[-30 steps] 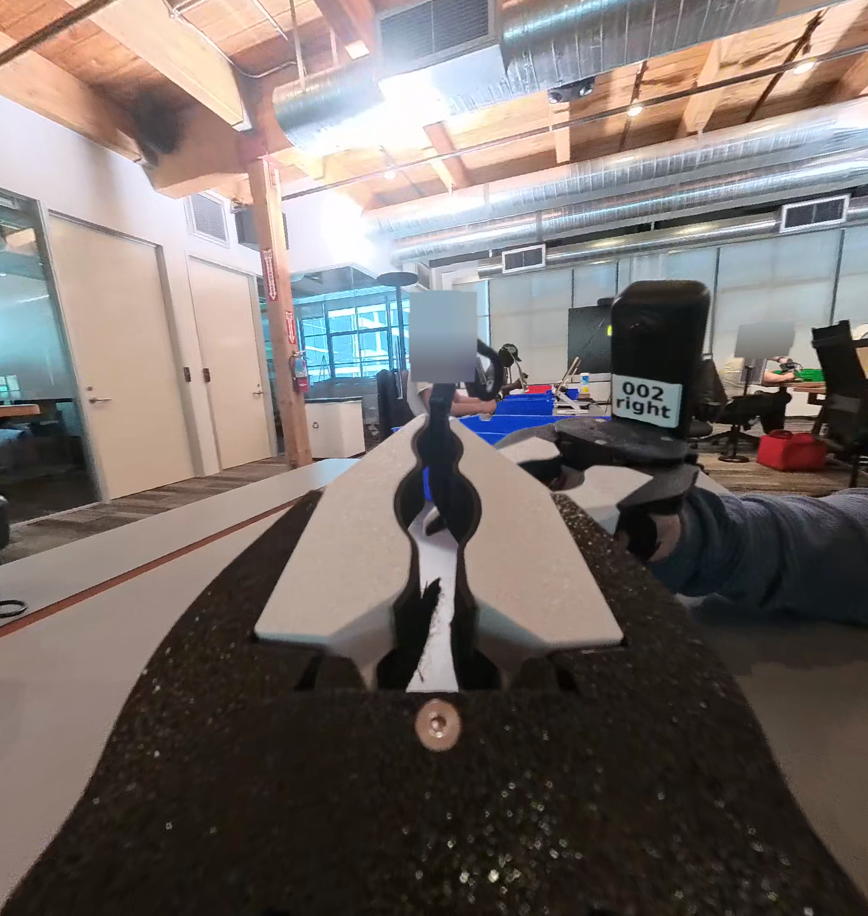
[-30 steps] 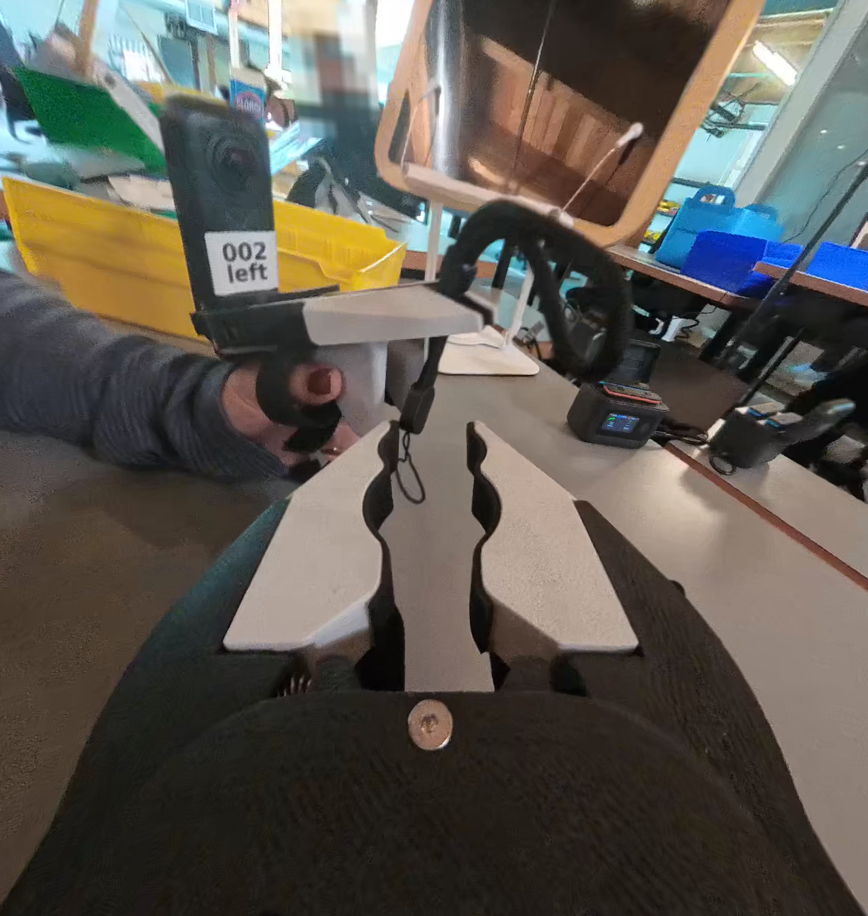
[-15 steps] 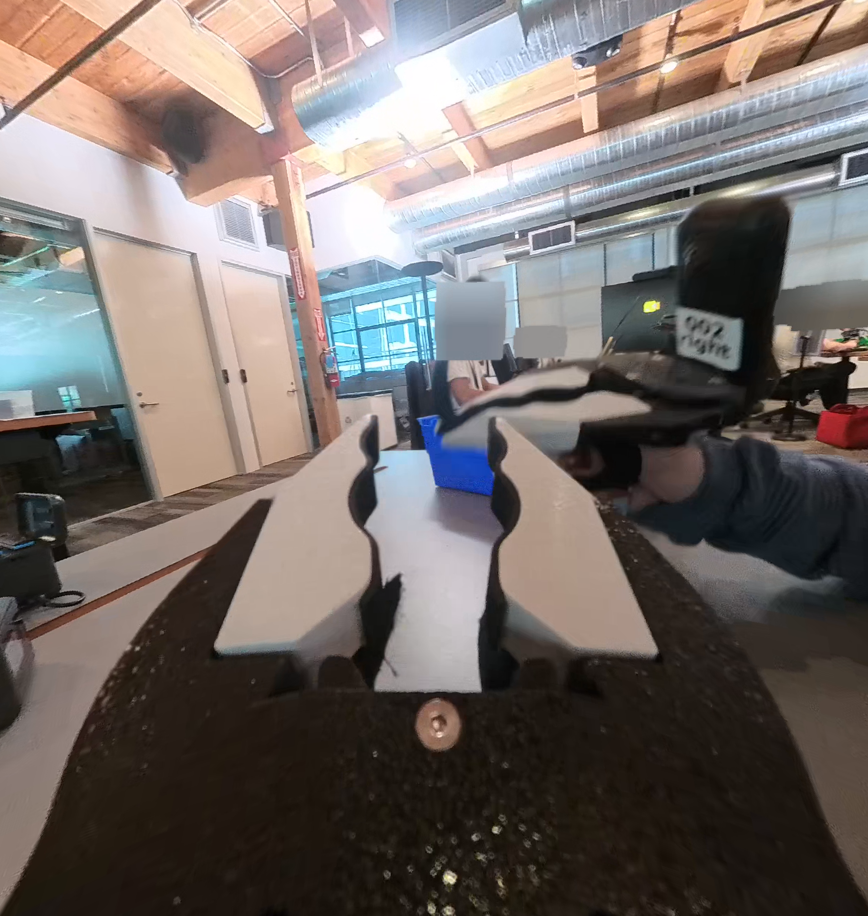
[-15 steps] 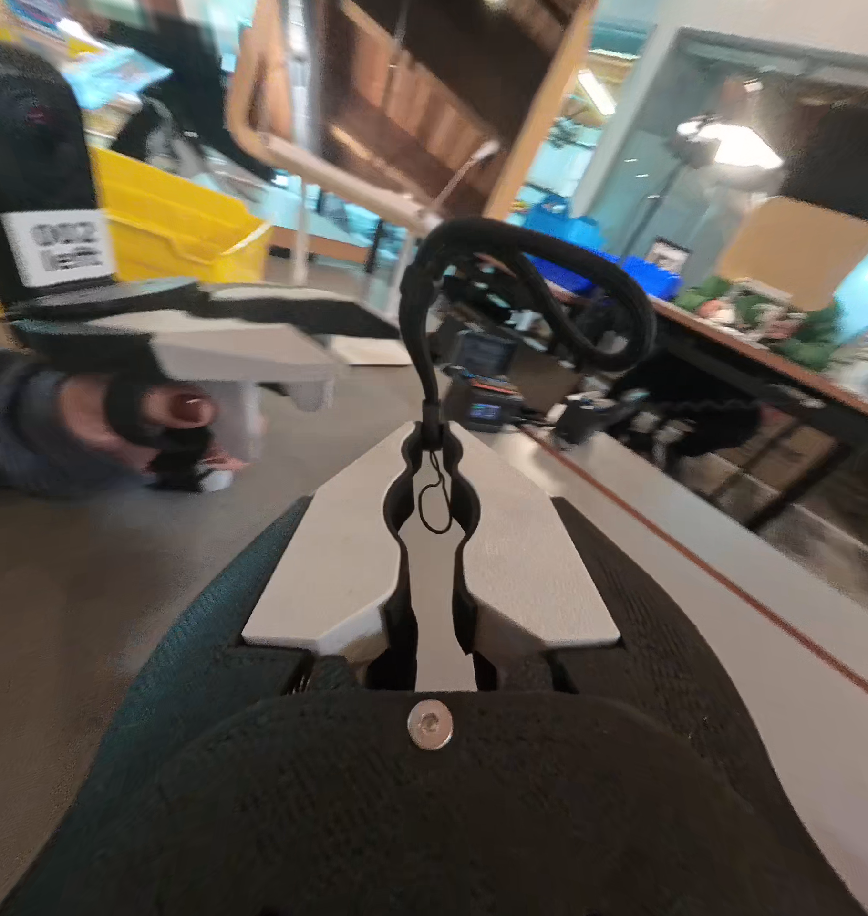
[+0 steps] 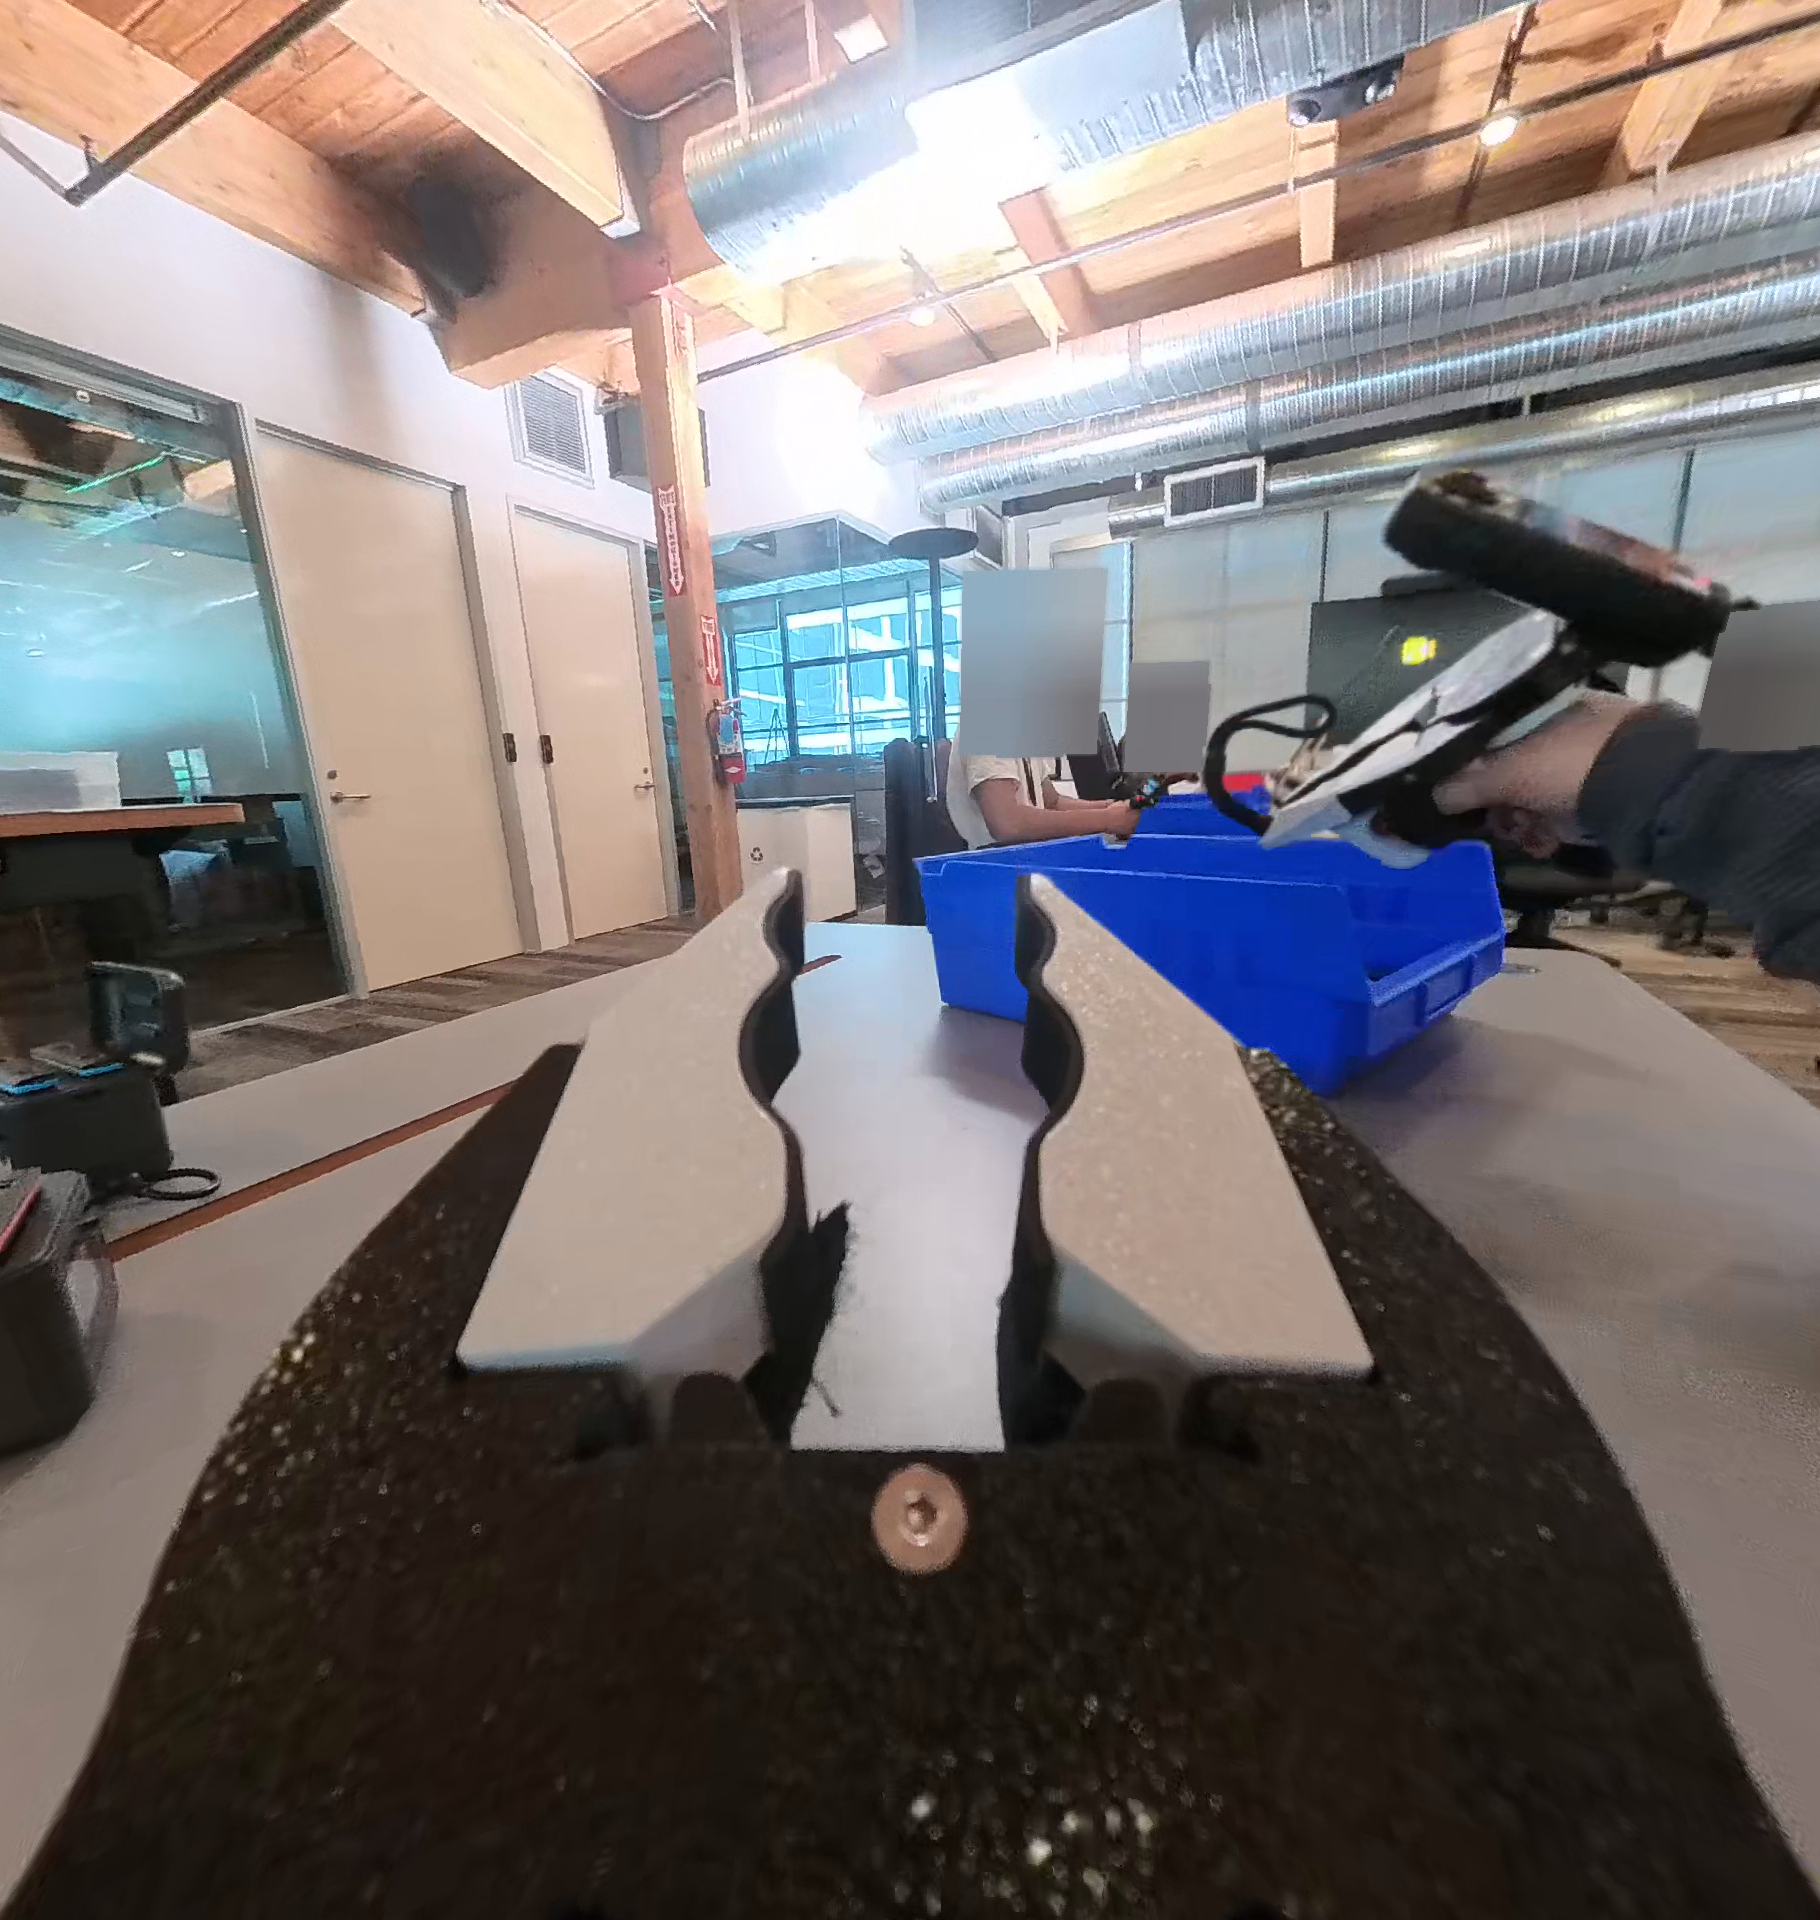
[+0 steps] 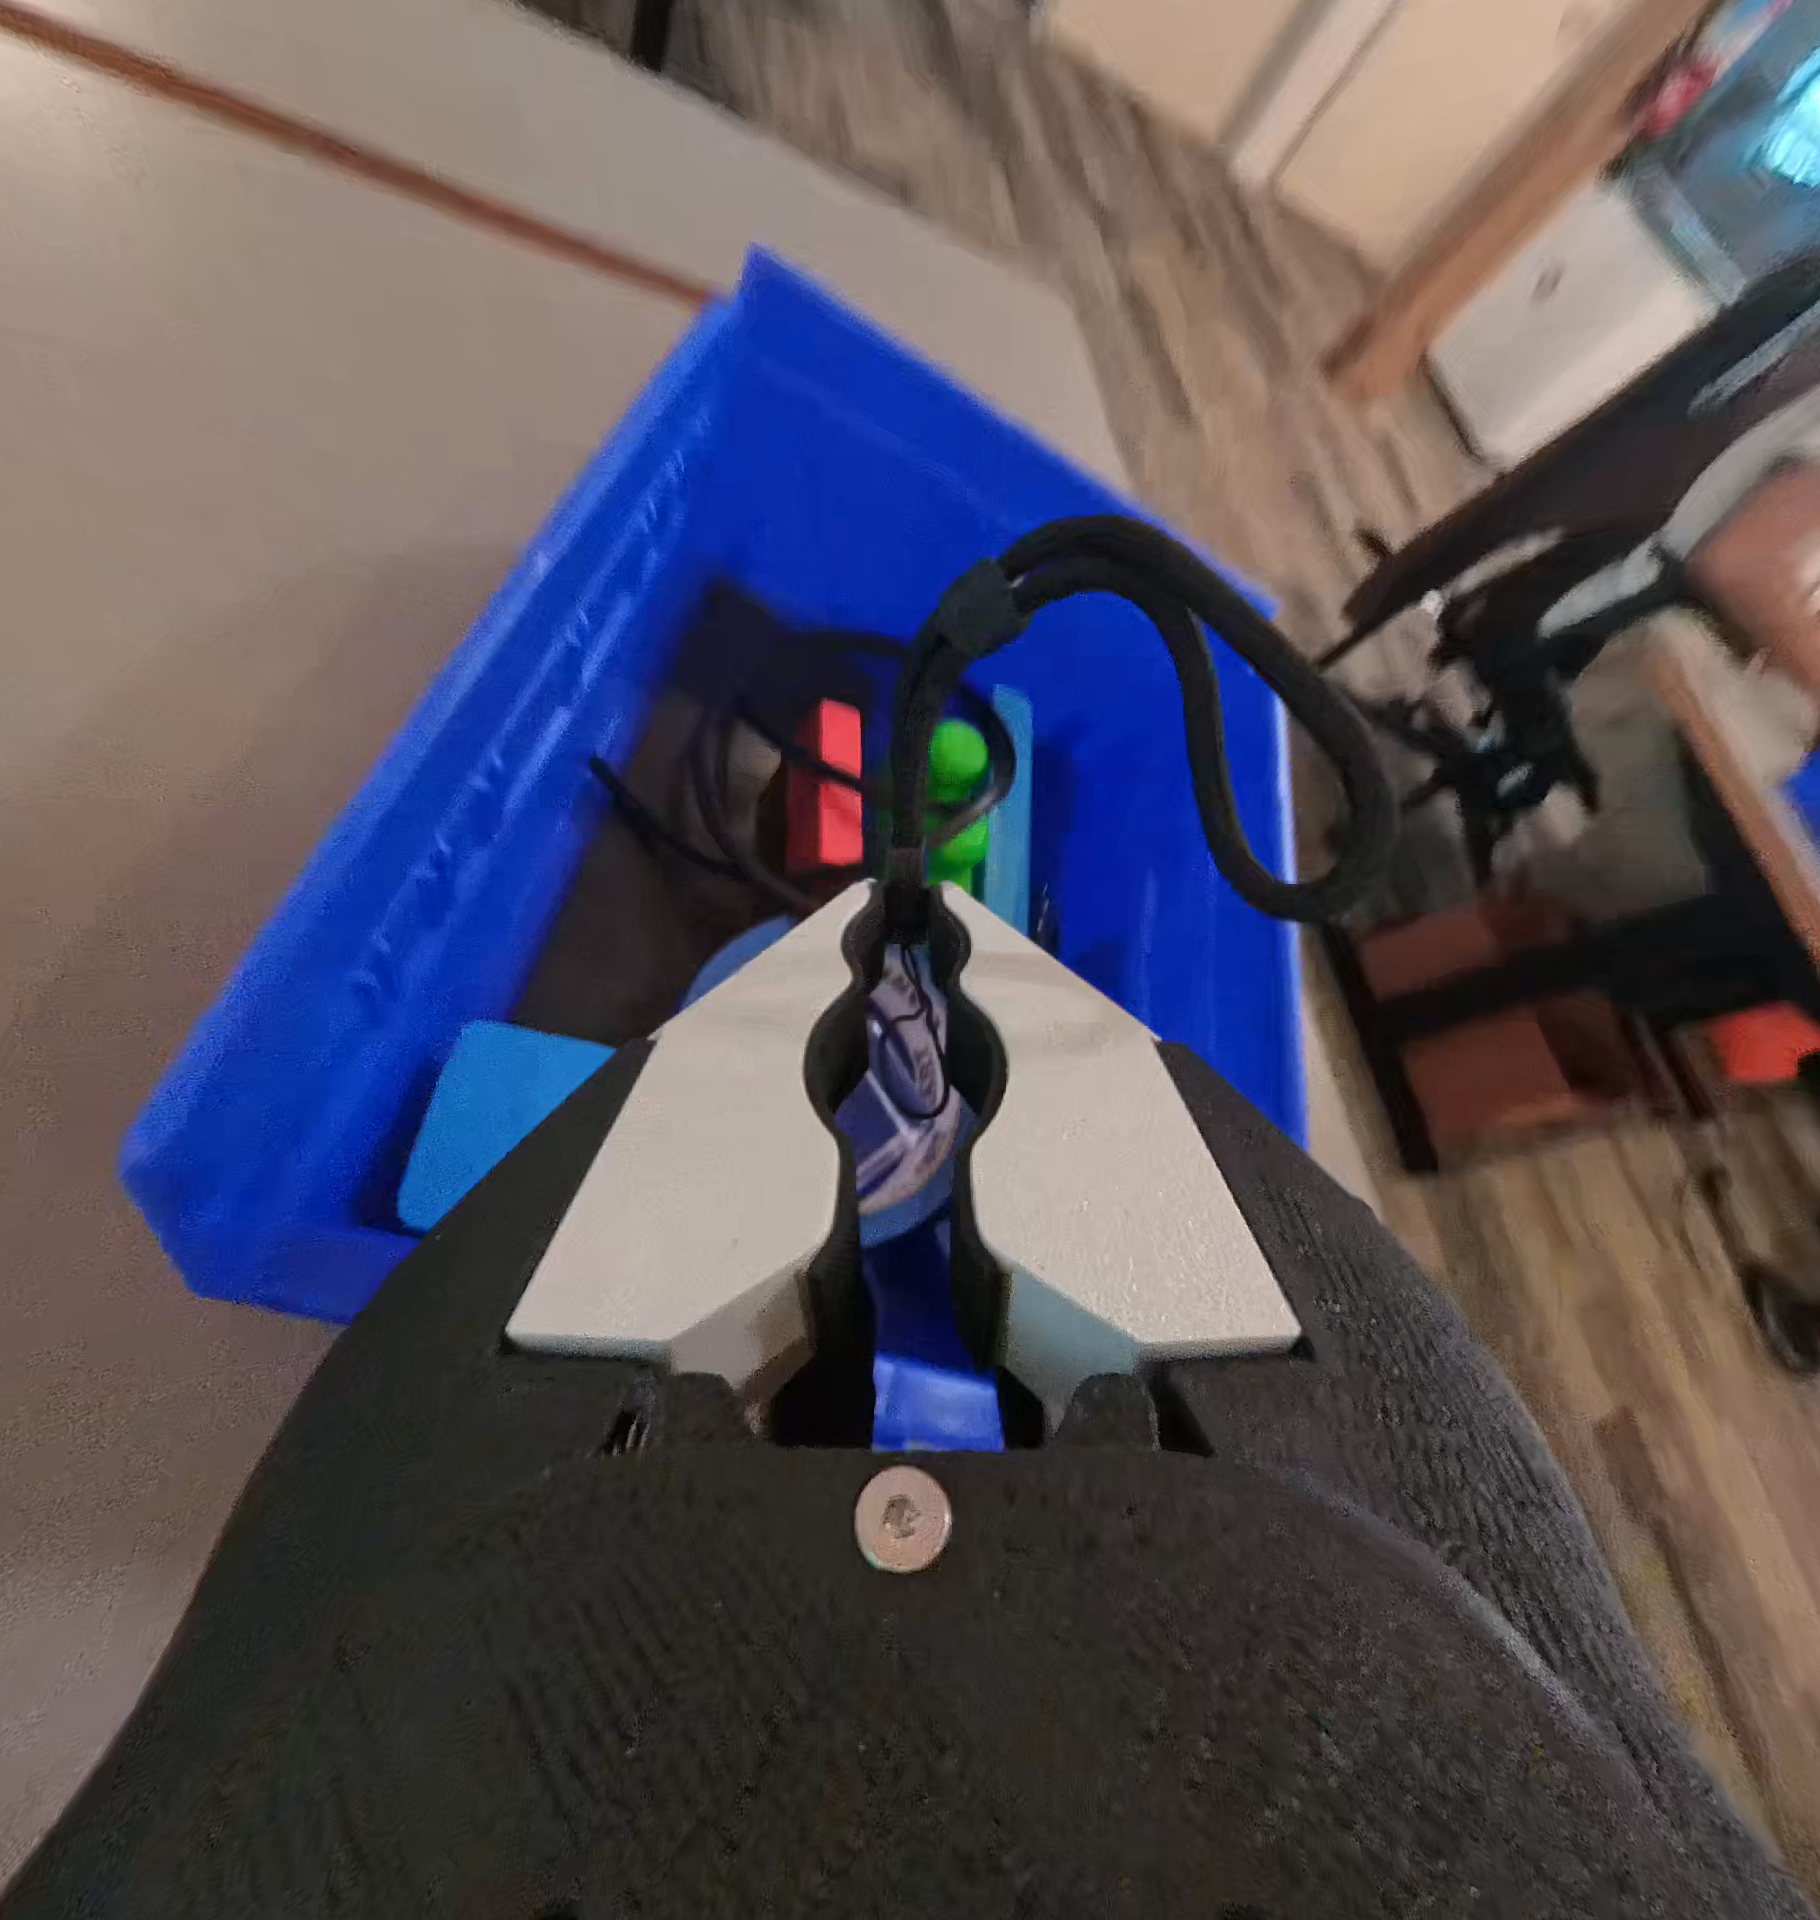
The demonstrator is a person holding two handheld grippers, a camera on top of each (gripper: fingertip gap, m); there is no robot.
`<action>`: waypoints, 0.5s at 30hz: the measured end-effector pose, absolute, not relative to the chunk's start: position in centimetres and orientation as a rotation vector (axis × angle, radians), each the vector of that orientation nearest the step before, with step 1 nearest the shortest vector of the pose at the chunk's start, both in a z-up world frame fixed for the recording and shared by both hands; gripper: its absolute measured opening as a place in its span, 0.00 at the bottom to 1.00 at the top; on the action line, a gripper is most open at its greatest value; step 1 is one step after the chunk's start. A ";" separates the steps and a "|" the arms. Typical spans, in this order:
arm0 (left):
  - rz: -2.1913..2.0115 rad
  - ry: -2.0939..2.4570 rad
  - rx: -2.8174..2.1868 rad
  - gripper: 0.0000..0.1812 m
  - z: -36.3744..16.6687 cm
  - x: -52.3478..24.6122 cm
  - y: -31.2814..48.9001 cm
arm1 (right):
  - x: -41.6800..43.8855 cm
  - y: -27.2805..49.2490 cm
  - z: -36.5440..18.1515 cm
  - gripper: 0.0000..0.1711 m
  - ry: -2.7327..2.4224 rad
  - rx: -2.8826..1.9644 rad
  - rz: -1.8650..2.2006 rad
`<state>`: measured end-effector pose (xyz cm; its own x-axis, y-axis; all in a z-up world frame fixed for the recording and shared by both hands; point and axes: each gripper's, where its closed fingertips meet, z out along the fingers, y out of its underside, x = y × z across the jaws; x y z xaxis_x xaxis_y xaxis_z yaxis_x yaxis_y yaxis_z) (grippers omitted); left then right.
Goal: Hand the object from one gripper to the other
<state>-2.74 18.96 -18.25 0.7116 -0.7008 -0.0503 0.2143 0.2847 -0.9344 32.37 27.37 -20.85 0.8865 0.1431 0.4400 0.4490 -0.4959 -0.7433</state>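
The right claw [image 6: 901, 894] is pinching the black strap [image 6: 1186, 665] at its tips, hanging over the blue bin [image 6: 449, 831] on the worktop [image 5: 1612, 1195] — the left claw [image 5: 906, 904] is gaping empty. Best lowered gently, letting go once low inside.

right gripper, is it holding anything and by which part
Yes: the right gripper is shut on a black strap, pinched at its thin cord end between the fingertips, the loop hanging free over the blue bin. The left gripper is open, empty.
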 end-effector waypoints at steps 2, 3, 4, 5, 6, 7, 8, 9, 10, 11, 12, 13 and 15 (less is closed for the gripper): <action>-0.613 0.551 -1.127 0.21 -18.5 -2.2 18.7 | 33.1 27.1 -22.6 0.05 -0.403 -2.178 -0.394; -0.594 0.572 -1.128 0.20 -18.6 -1.9 18.6 | 33.5 27.0 -23.3 0.14 -0.396 -2.226 -0.403; -0.576 0.592 -1.127 0.20 -18.7 -1.7 18.5 | 34.0 26.8 -23.8 0.24 -0.382 -2.261 -0.426; -0.561 0.610 -1.126 0.20 -18.8 -1.5 18.4 | 34.4 26.7 -23.7 0.33 -0.365 -2.267 -0.459; -0.548 0.624 -1.123 0.19 -18.9 -1.3 18.3 | 34.7 26.7 -22.9 0.39 -0.352 -2.234 -0.499; -0.536 0.634 -1.122 0.19 -19.0 -1.2 18.3 | 34.7 26.9 -21.6 0.41 -0.342 -2.164 -0.546; -0.526 0.642 -1.123 0.19 -19.0 -1.1 18.3 | 34.4 27.0 -19.9 0.42 -0.340 -2.069 -0.600; -0.519 0.648 -1.125 0.18 -19.1 -1.0 18.3 | 33.9 27.0 -18.0 0.42 -0.351 -1.966 -0.661; -0.516 0.652 -1.129 0.18 -19.2 -1.0 18.3 | 33.3 26.9 -16.3 0.42 -0.373 -1.876 -0.723; -0.513 0.653 -1.132 0.18 -19.2 -1.0 18.4 | 32.6 26.7 -14.8 0.41 -0.394 -1.805 -0.779; -0.511 0.653 -1.132 0.18 -19.2 -1.0 18.4 | 31.8 26.7 -13.4 0.40 -0.403 -1.740 -0.819; -0.509 0.653 -1.133 0.18 -19.2 -1.0 18.4 | 30.6 26.8 -12.2 0.40 -0.413 -1.676 -0.813; -0.504 0.650 -1.133 0.18 -19.2 -1.0 18.5 | 25.5 27.5 -10.6 0.39 -0.477 -1.551 -0.607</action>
